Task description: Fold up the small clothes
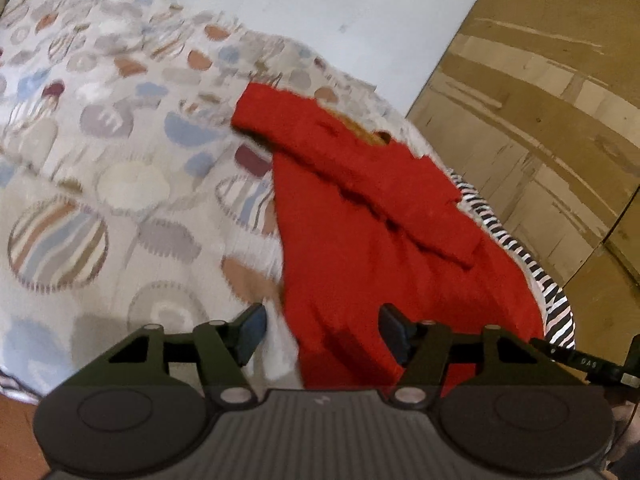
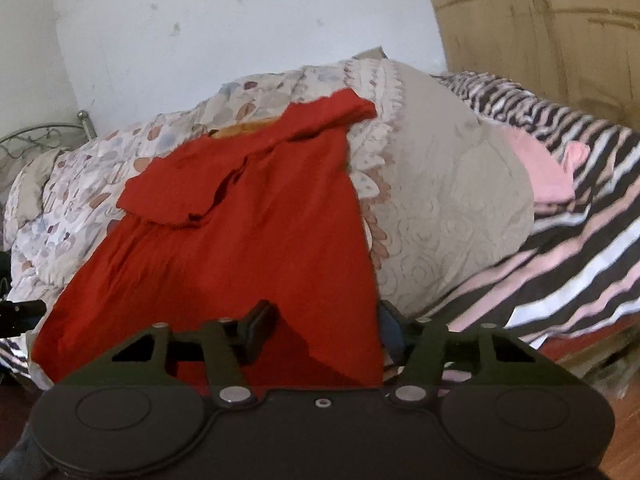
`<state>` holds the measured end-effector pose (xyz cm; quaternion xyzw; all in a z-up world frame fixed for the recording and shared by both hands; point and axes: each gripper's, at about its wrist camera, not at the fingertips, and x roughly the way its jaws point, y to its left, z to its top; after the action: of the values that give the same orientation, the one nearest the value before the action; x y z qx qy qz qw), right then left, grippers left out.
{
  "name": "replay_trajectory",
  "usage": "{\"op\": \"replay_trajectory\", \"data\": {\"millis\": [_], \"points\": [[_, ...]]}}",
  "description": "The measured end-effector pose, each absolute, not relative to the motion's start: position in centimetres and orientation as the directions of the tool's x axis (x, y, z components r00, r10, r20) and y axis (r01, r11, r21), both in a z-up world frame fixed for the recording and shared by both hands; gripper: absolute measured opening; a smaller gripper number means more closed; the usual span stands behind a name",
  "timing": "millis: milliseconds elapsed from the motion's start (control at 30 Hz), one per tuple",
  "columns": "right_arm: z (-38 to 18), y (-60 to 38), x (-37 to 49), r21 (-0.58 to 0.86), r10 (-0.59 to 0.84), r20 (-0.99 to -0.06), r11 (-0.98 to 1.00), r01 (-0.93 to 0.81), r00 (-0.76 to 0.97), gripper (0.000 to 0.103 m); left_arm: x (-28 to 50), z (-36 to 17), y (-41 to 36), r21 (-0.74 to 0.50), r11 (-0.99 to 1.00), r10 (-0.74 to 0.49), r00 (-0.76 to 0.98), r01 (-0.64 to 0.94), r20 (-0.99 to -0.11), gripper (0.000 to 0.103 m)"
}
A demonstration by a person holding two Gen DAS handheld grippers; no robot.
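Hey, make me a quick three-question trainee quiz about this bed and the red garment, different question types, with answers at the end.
1. True or false: the left gripper is shut on the red garment.
2. Multiple choice: what does the red garment mostly lie on? A) the wooden wardrobe B) the patterned quilt C) bare floor
3. Fill in: to the right of the quilt, the striped blanket has black, white and ____ stripes.

Key: 1 false, both the left gripper and the right gripper are open at the garment's near hem; 2 B; 3 pink.
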<state>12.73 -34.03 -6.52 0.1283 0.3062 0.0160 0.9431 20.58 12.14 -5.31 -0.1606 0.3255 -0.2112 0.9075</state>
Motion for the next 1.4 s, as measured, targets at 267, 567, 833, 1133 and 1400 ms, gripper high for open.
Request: {"op": "replay_trajectory", "data": {"millis": [267,567,833,1133,1400], "points": [[-2.8,-35.1,11.6,0.162,0.06,-0.492,0.987,0.024,0.868,0.003,19.9,-5.1,10.4,-0.356,0.857,-0.513,0.664,0.371,-0.544,0.074],[-3.1,-36.7,12.5,0.181,0.043,-0.524,0.982,0.062,0.85,0.003,20.3,-6.8,9.7,-0.352,0.877,-0.48,0.597,0.326,-0.643,0.045],[-2.2,-36.2,11.6,0.205,0.064,-0.51,0.977,0.049,0.858,0.003,17.7,-2.4,11.2,-0.375,0.887,-0.45,0.68,0.268,-0.579,0.006],[-1.2,-34.0,10.2,0.143,0.121,-0.554,0.988,-0.05,0.824,0.003,17.5,-3.2,15.9,-0.493,0.866,-0.404,0.703,0.088,-0.585,0.005],[-3.2,-32.0,10.0,0.005,0.047,-0.589,0.999,-0.054,0.807,0.018,18.0,-2.3,15.6,-0.559,0.827,-0.45,0.665,0.059,-0.596,0.005]]}}
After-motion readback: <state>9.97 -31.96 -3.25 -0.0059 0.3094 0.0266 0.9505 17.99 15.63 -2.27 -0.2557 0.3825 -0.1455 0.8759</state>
